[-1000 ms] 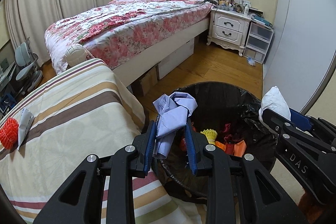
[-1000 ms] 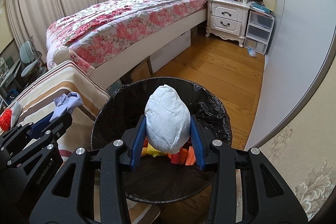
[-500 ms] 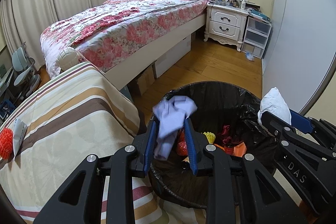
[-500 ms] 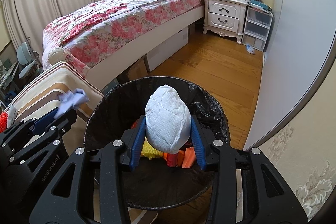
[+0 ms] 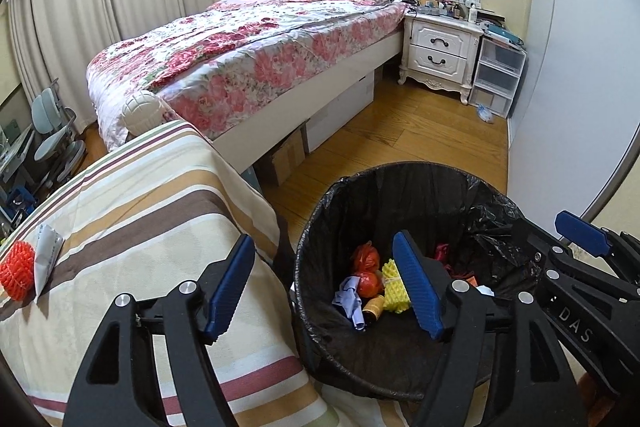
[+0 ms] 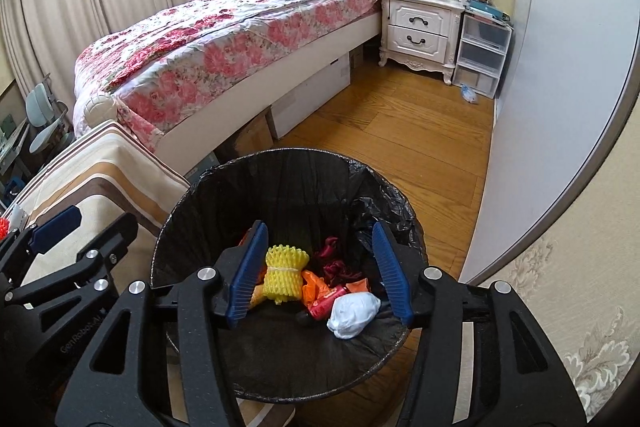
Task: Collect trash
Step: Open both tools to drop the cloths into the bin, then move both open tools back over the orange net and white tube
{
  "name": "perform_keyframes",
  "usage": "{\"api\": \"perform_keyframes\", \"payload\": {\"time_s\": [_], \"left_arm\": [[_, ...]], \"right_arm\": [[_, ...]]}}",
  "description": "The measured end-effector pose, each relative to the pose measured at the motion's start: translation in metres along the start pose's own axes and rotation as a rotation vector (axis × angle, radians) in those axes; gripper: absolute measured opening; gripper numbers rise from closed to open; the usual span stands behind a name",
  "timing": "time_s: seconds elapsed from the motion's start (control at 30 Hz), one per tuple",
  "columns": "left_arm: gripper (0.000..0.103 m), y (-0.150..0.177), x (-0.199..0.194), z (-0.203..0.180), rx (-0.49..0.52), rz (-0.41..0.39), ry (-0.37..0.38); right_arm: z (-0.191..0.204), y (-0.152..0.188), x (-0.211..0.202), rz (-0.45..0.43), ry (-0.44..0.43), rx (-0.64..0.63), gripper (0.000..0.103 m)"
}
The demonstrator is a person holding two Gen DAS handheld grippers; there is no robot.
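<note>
Both hand-held grippers are hanging over the black-lined trash bin (image 5: 320,227), and both are letting go. Left hand-held gripper (image 5: 324,287): jaws are opening, nothing between the blue pads now; a second ago they were clamping a crumpled lavender paper (image 5: 352,297), which is now lying at the bottom of the bin beside the orange wrappers (image 5: 366,269) and the yellow foam net (image 5: 394,285). Right hand-held gripper (image 6: 320,267): jaws are also opening, empty; the white tissue wad (image 6: 354,313) it was squeezing is now resting inside the bin, low against the near wall, next to red and orange scraps.

Reading this as two drops completing at once. Both pieces are sitting inside the liner, none hanging on the rim.

Still waiting on the striped cloth (image 5: 140,219) to my left: an orange mesh ball (image 5: 16,275) and a folded white wrapper (image 5: 46,255) touching it, near the far left edge. A small pale scrap (image 5: 484,113) is also lying on the wood floor by the plastic drawers; too small to identify.

I am judging the task as partly done. Both hands are free, so the striped cloth pieces are looking like the next pickup, probably for the left side.
</note>
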State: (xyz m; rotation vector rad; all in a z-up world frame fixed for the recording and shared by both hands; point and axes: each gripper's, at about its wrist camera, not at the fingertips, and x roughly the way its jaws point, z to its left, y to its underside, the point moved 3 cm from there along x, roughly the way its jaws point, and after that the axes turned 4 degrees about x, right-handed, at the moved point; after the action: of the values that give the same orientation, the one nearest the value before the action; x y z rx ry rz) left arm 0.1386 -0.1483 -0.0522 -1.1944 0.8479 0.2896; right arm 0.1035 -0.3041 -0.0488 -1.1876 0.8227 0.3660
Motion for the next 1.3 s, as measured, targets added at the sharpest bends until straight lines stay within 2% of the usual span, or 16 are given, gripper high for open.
{"api": "perform_keyframes", "payload": {"time_s": [0.27, 0.53, 1.3], "left_arm": [[0.070, 0.006, -0.018, 0.035, -0.027, -0.022, -0.051], [0.070, 0.026, -0.040, 0.088, -0.103, -0.016, -0.117], [0.071, 0.114, -0.099, 0.274, -0.339, 0.033, -0.395]], "right_arm": [[0.019, 0.000, -0.005, -0.004, -0.022, -0.026, 0.058], [0.066, 0.007, -0.008, 0.007, -0.083, -0.085, 0.059], [0.261, 0.043, -0.026, 0.051, -0.305, -0.361, 0.059]]}}
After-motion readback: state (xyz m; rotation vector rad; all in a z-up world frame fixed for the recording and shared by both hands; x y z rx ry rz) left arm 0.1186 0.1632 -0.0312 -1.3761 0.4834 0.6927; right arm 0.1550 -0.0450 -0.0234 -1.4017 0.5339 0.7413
